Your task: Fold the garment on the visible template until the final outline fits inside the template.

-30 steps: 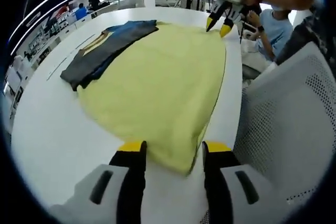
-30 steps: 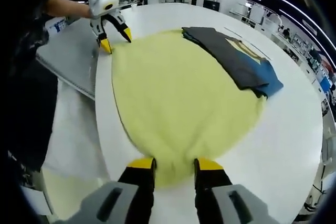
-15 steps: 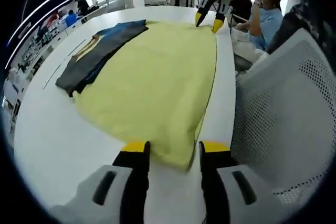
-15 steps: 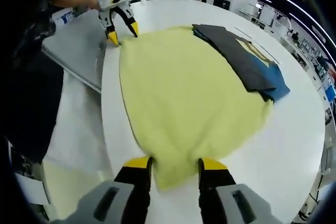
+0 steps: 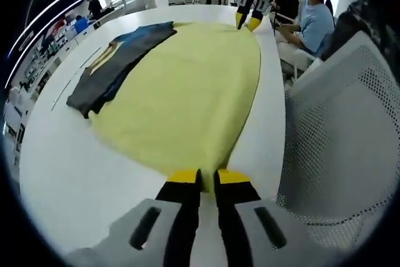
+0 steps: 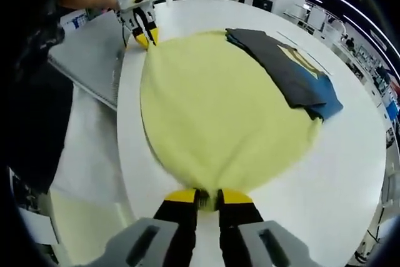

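A pale yellow garment (image 5: pixel 187 92) lies spread flat on the round white table (image 5: pixel 69 167). My left gripper (image 5: pixel 207 178) is shut on its near corner at the table's front edge. At the opposite end of the same cloth (image 6: pixel 219 110), my right gripper (image 6: pixel 209 197) is shut on the other corner. Each gripper shows far off in the other's view: the right gripper (image 5: pixel 249 18) pinching the far corner, the left gripper (image 6: pixel 146 35) likewise, each held by a person's hand. A folded dark grey and blue garment (image 5: pixel 115 60) lies beside the yellow one, also seen as the dark pile (image 6: pixel 287 70).
A white mesh chair back (image 5: pixel 337 142) stands close on the right of the left gripper view. A grey mesh panel (image 6: pixel 87 54) sits off the table edge in the right gripper view. A seated person (image 5: pixel 309 23) is behind the table. Bare tabletop (image 6: pixel 350 154) surrounds the garments.
Both grippers went from open, straddling the yellow garment's corners, to shut on them. The cloth edge now bunches between each pair of jaws.
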Demonstrator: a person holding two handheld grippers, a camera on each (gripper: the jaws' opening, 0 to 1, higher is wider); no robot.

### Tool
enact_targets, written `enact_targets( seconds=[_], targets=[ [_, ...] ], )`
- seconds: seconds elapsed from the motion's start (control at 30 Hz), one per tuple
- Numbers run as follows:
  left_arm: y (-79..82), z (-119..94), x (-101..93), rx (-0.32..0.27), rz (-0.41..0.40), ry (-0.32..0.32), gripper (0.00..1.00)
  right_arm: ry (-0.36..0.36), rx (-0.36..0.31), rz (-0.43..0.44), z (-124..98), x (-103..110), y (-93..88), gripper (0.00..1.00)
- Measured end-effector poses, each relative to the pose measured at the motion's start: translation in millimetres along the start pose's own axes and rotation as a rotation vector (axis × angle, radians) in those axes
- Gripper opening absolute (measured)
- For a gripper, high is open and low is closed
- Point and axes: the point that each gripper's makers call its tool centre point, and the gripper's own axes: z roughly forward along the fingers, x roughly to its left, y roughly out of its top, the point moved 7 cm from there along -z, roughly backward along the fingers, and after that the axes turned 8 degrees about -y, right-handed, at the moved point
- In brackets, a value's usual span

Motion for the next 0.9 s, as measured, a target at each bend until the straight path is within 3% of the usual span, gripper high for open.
enact_targets(
  seconds=[0.07, 0.4, 0.9],
  targets=[
    [-0.7, -0.9, 0.3, 0.005, -0.003, 0.009, 0.02, 0.005, 0.004, 0.002, -0.4, 0.2, -0.4, 0.0],
    [-8.0, -6.4, -11.1, -0.004, -0.074, -0.028, 0.01, 0.064, 0.011, 0.025, -5.0, 14.1, -4.6, 0.0],
    [-15.1, -16.8, -57.2, -0.007, -0.146, -0.199, 0.01, 0.196, 0.05, 0.059, -21.1, 45.6, -19.1, 0.0]
  ],
)
